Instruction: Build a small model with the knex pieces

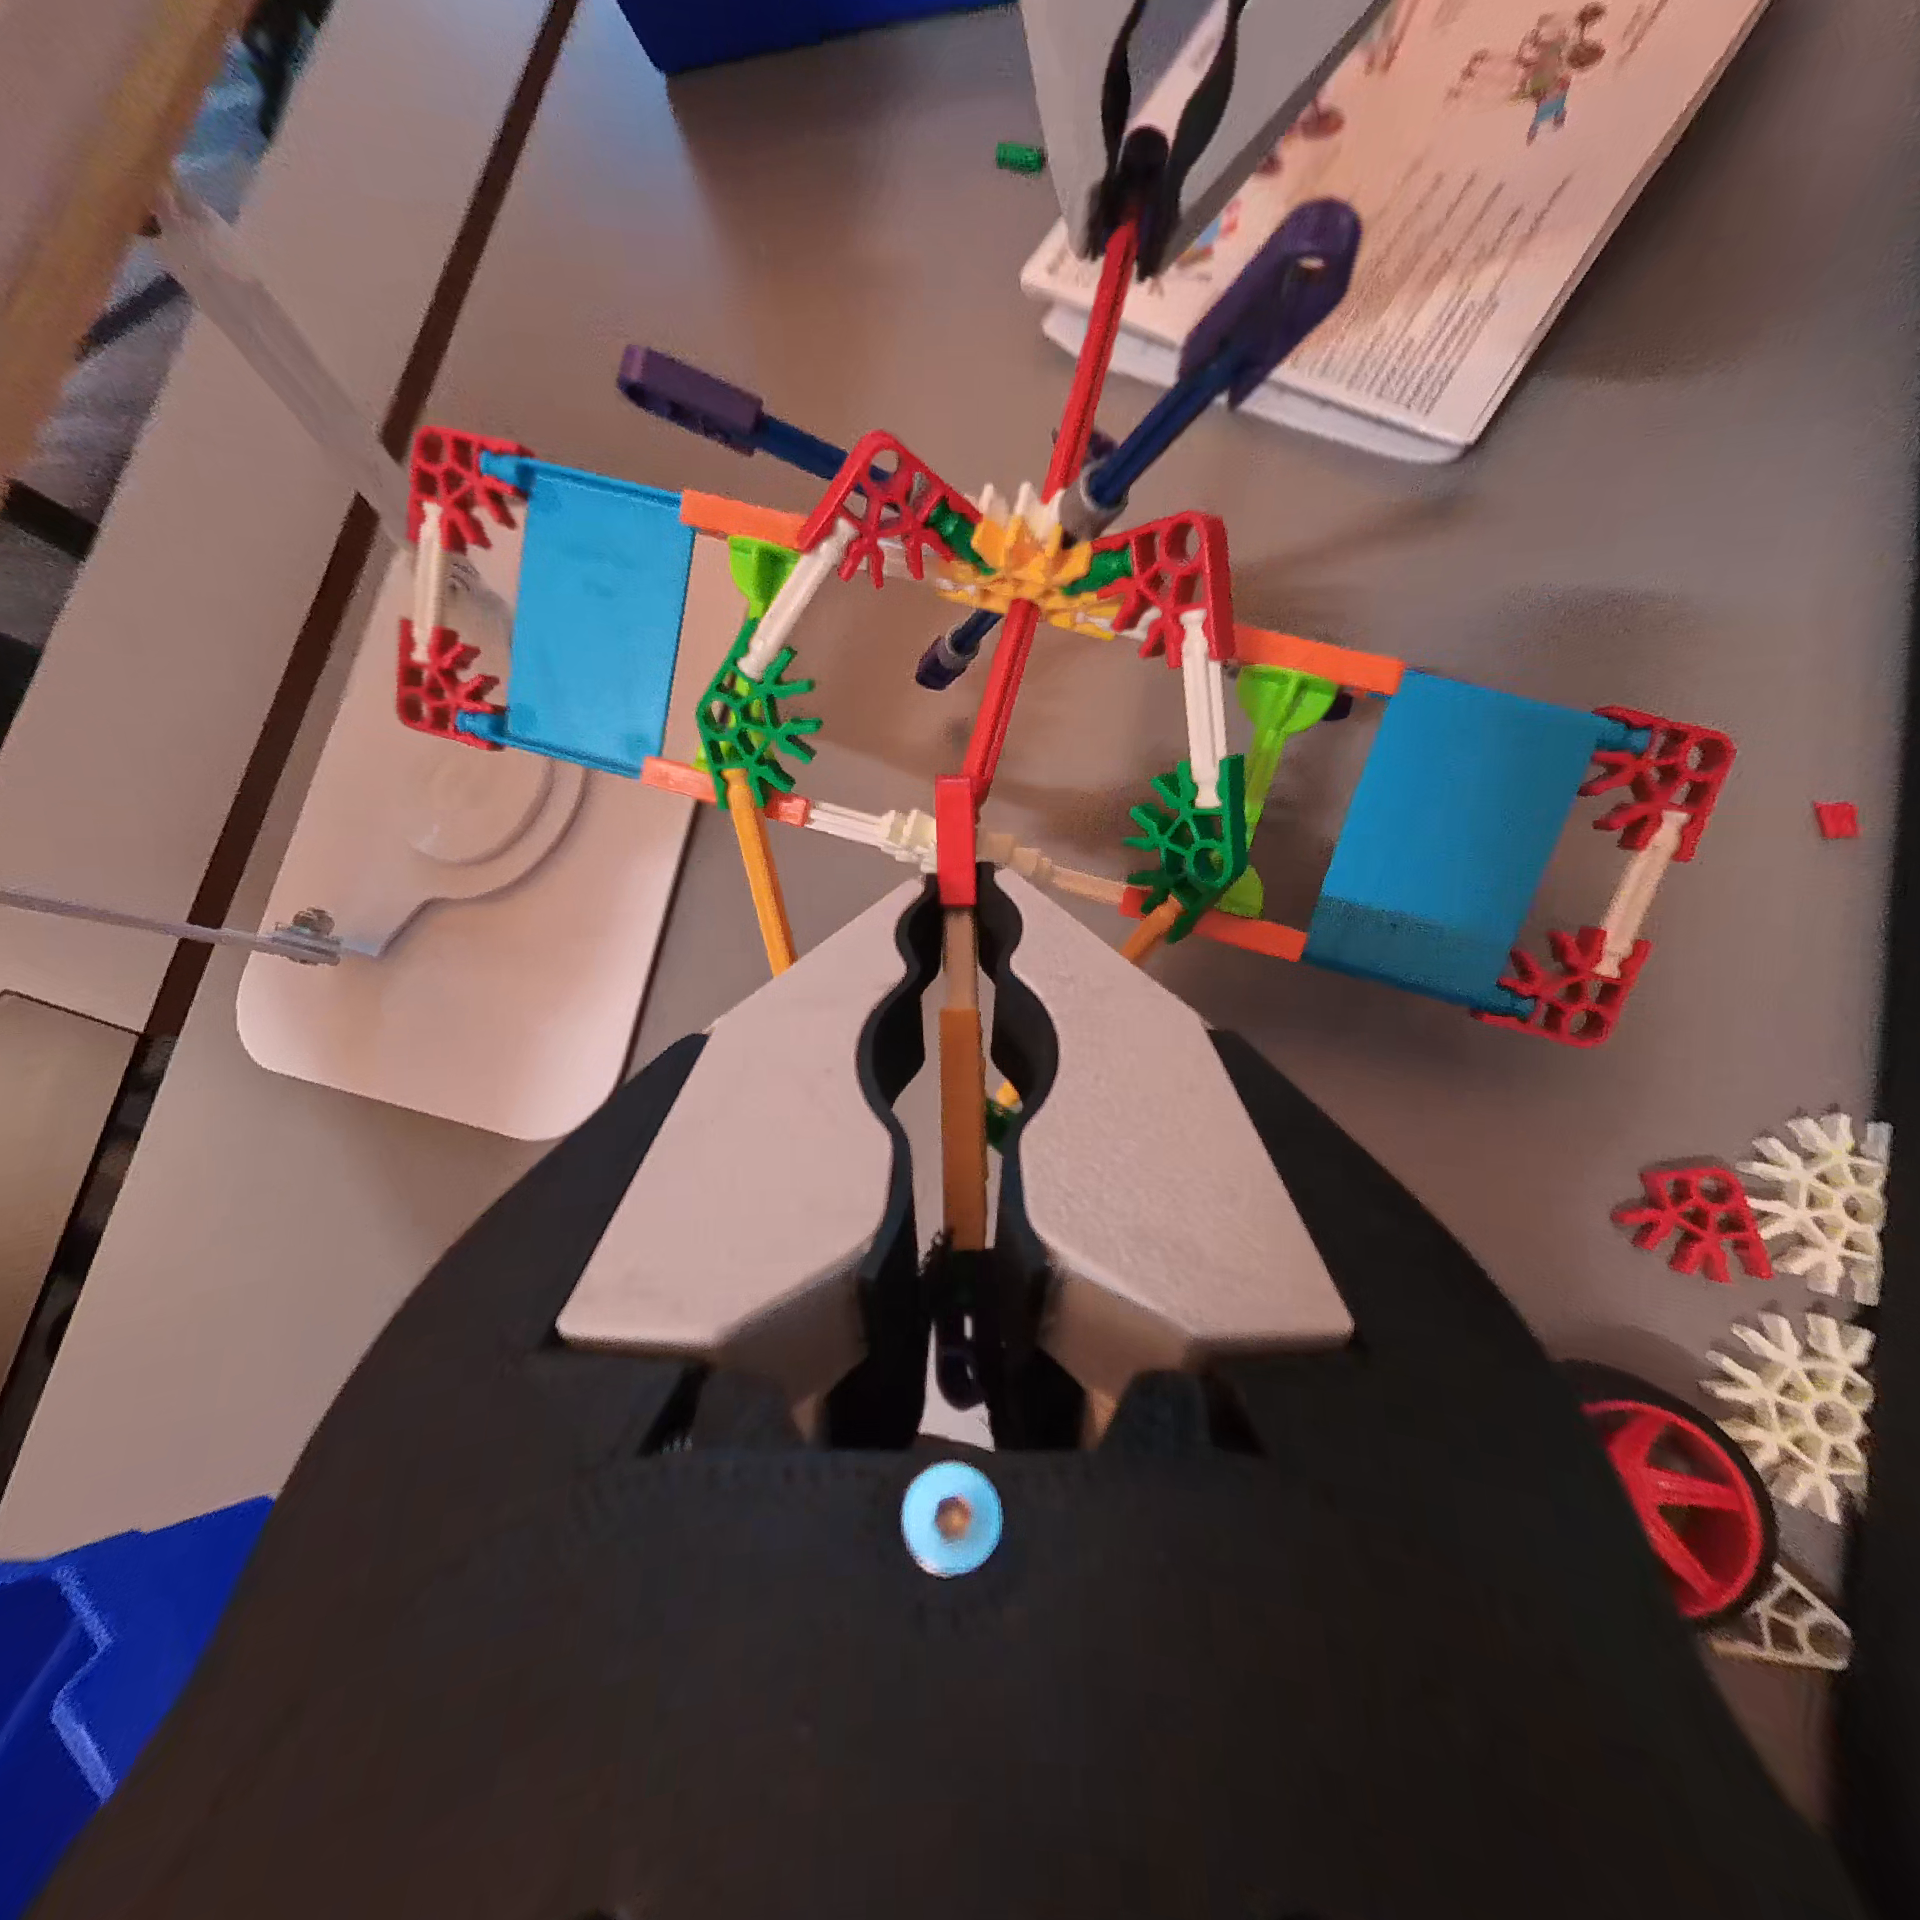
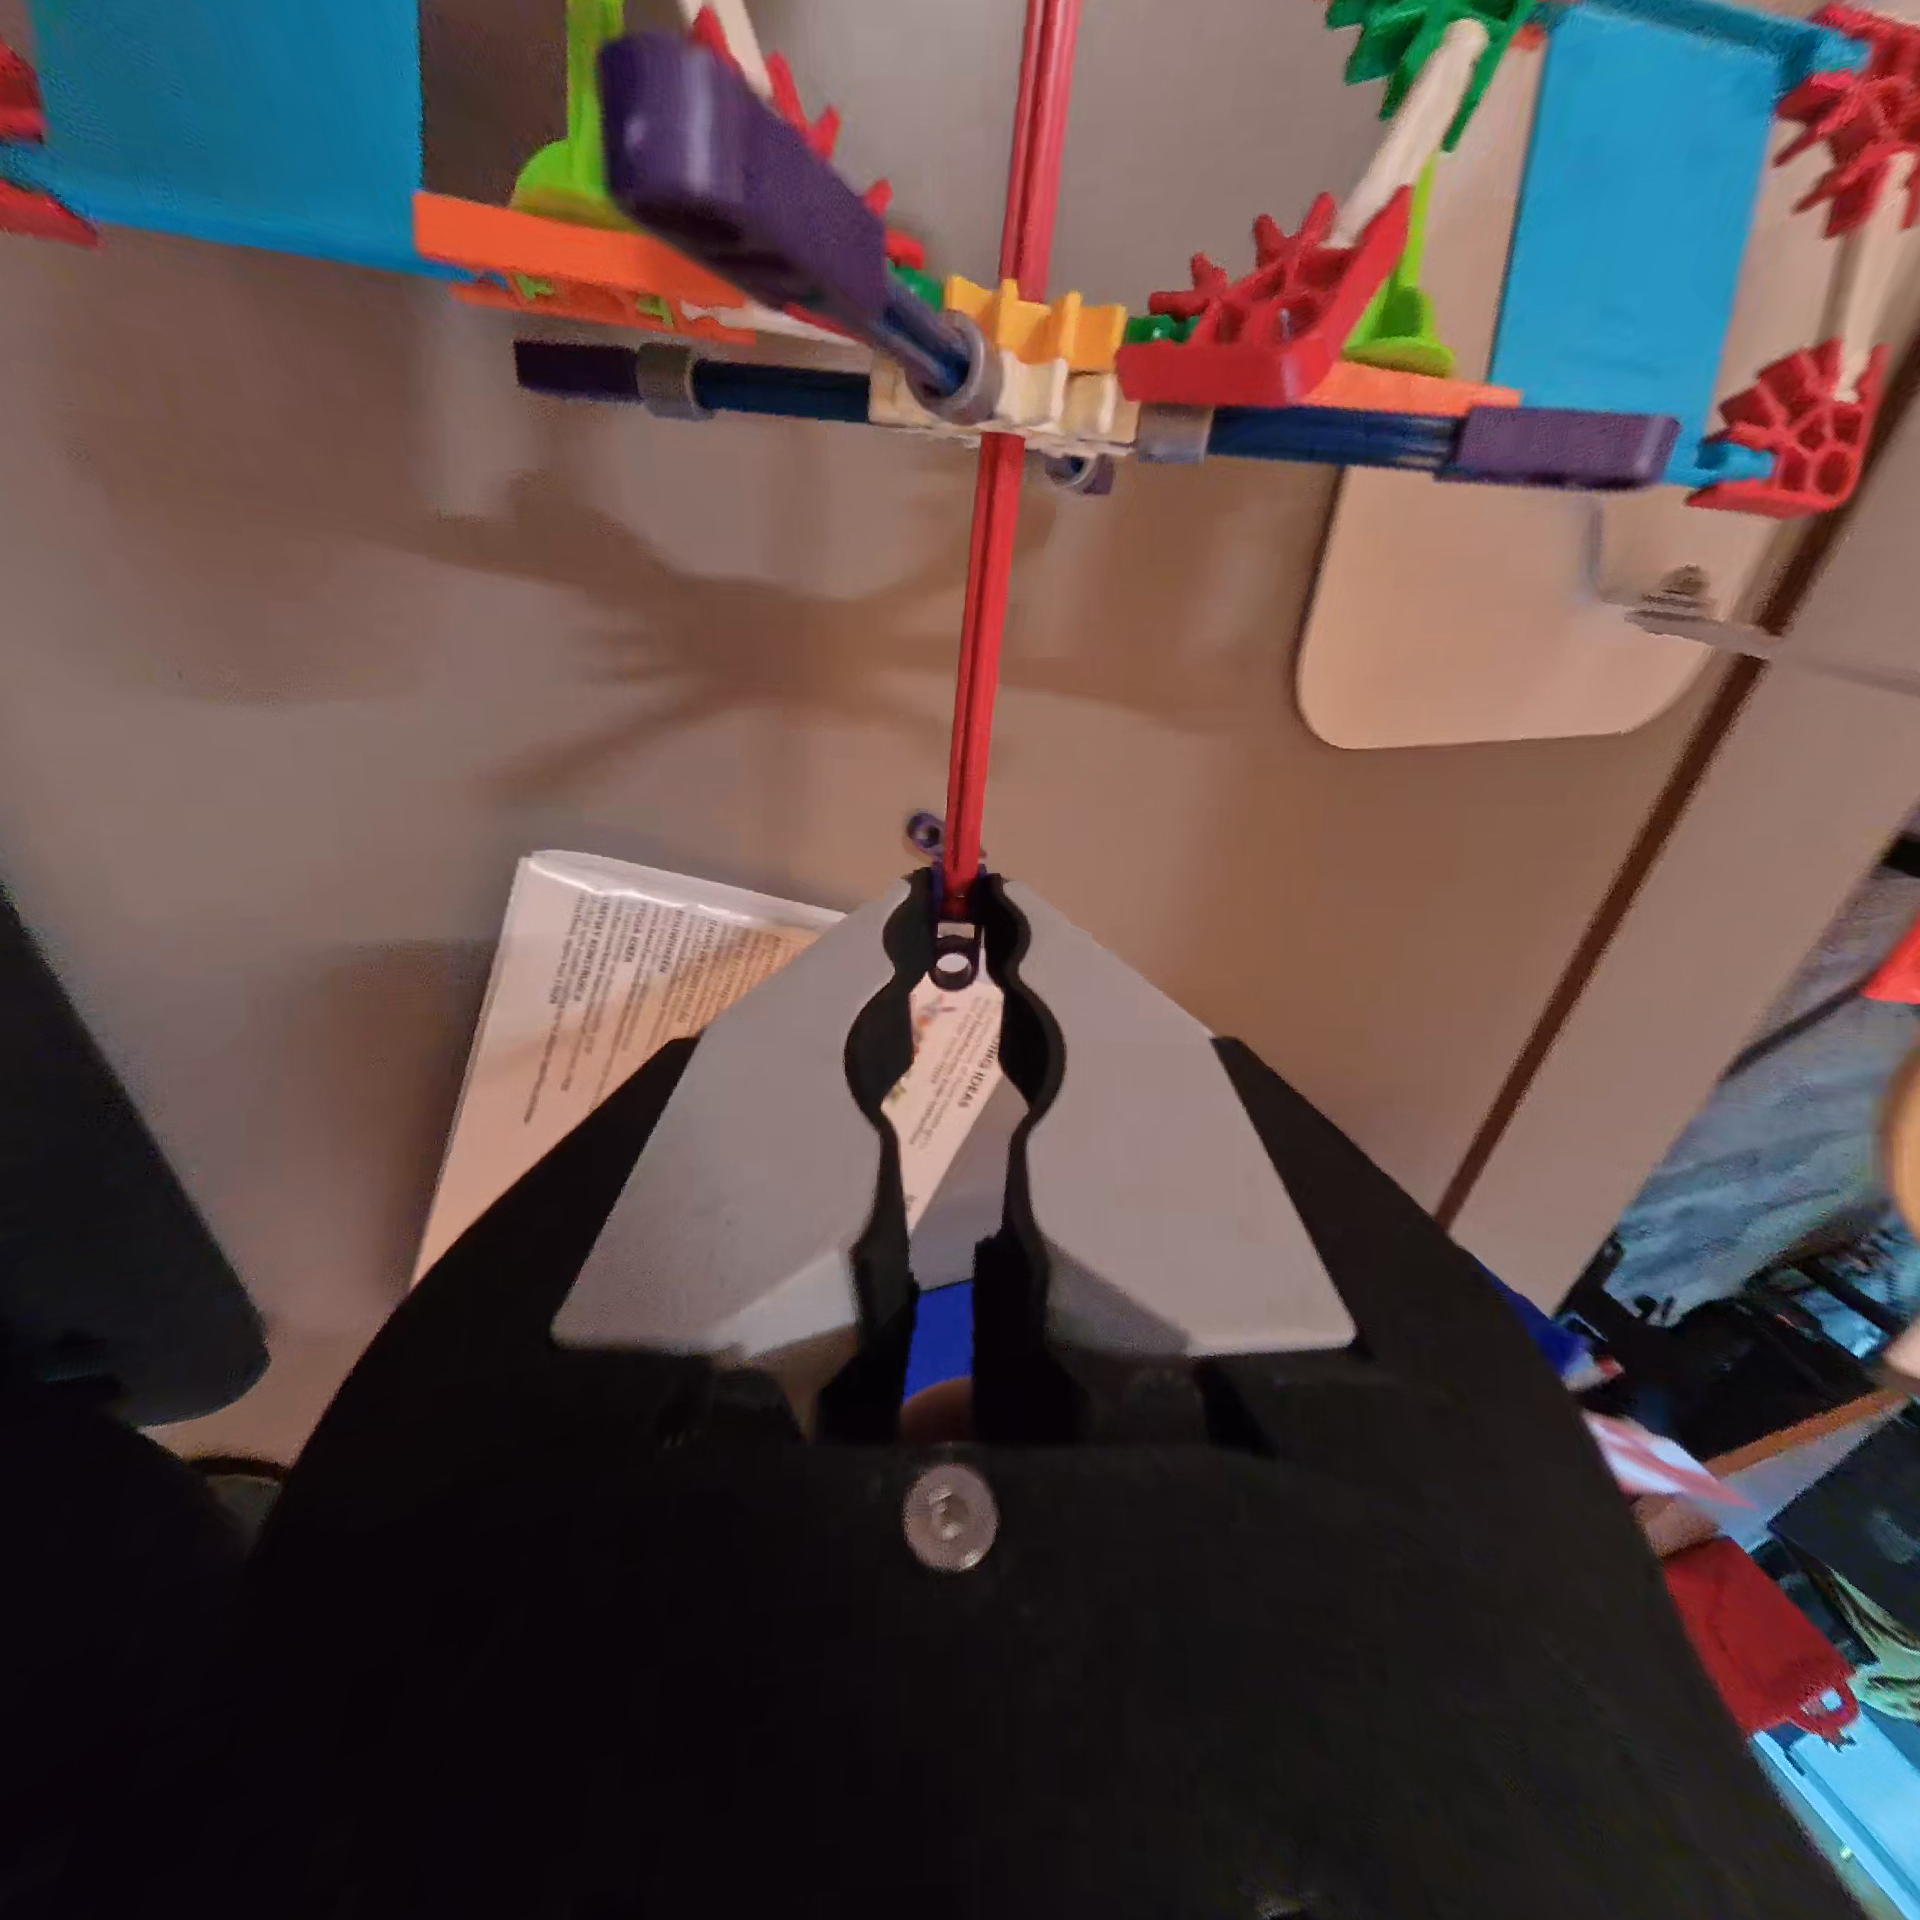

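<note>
A toy model of plastic rods and snowflake connectors (image 1: pixel 1018 582) hangs in the air between both grippers, with blue panels (image 1: pixel 597 613) at each end, red corner pieces, green connectors and purple-tipped dark blue rods. My left gripper (image 1: pixel 954 894) is shut on an orange rod (image 1: pixel 961 1122) topped by a red connector at the model's near side. My right gripper (image 2: pixel 956 904) is shut on a small purple connector (image 2: pixel 951 951) at the end of the model's long red rod (image 2: pixel 987 644). It also shows in the left wrist view (image 1: pixel 1127 223) at the top.
Grey tables (image 1: pixel 831 260) lie below, with a seam at left. An instruction booklet (image 1: pixel 1455 260) lies at the far right, a white plate with a clear bracket (image 1: pixel 447 883) at left. Loose white and red connectors (image 1: pixel 1808 1216) and a red wheel (image 1: pixel 1673 1507) sit at right. Blue bins (image 1: pixel 73 1662) stand at the corners.
</note>
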{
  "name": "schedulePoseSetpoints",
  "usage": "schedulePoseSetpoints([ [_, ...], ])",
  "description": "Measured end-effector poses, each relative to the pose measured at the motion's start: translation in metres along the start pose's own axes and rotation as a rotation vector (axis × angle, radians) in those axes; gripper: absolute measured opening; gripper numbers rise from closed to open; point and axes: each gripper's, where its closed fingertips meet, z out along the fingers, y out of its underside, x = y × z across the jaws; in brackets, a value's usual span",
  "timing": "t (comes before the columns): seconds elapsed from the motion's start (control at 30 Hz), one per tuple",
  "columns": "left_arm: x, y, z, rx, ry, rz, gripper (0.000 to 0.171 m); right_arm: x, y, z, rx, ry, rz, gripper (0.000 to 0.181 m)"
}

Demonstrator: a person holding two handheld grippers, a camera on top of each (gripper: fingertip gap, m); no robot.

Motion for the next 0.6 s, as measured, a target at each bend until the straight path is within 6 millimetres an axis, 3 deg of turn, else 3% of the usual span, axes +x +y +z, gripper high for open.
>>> schedulePoseSetpoints([
  [0.17, 0.007, 0.010, 0.003, -0.084, 0.017, 0.023, 0.003, -0.018, -0.004, 0.030, -0.009, -0.148, -0.003, 0.007],
  [0.27, 0.006, 0.006, 0.001, -0.067, 0.016, 0.014, 0.003, -0.026, -0.007, 0.043, -0.006, -0.213, -0.001, 0.008],
  [0.4, 0.003, 0.007, -0.001, -0.067, 0.002, 0.015, 0.003, -0.027, -0.013, 0.047, 0.033, -0.220, -0.008, 0.009],
  [0.6, 0.001, 0.009, 0.002, -0.076, -0.015, 0.022, 0.003, -0.017, -0.017, 0.040, 0.052, -0.132, -0.005, 0.034],
])
